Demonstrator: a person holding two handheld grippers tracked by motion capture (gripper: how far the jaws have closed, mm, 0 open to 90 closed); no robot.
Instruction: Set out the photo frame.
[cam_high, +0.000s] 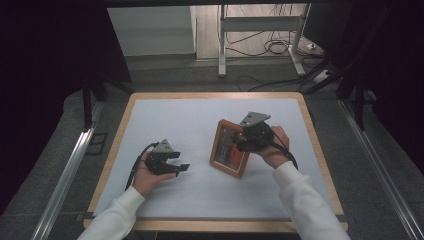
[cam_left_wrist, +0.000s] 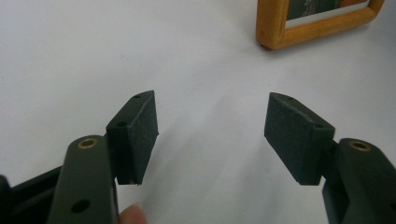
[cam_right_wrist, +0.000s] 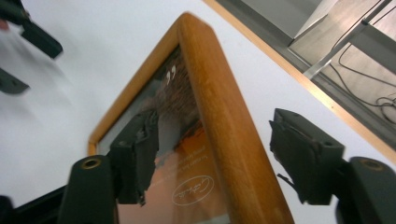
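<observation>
Black jaw pads of the right gripper (cam_right_wrist: 210, 158) stand apart on either side of the wooden picture frame's (cam_right_wrist: 219, 126) long edge rail. One pad lies over the glass face, the other hangs clear on the outer side of the rail; a gap shows between that outer pad and the wood. The jaws are spread, straddling the rail without clamping it. This placement suits an edge grip: closing here would pinch the rail across its thickness, judged the likely intent.

From above, the right gripper (cam_high: 248, 137) sits over the frame's (cam_high: 227, 150) right side, held by the right hand (cam_high: 275, 147). The frame appears tilted, its near edge on the white table mat (cam_high: 200, 120) and its far edge raised, though what props it is hidden beneath the gripper.

Left gripper (cam_left_wrist: 210, 135) jaws are also spread wide, with nothing between the pads and bare mat beneath them. A corner of the frame (cam_left_wrist: 317, 28) lies ahead of it and to one side, well apart from the pads. From above, the left gripper (cam_high: 172, 162) rests low near the mat in the left hand (cam_high: 147, 175), pointing toward the frame, a position that leaves it ready to assist without obstructing the right side.

The mat covers a wooden-edged table (cam_high: 120, 130). A metal stand (cam_high: 222, 40) and loose cables (cam_high: 272, 47) lie on the floor beyond.
</observation>
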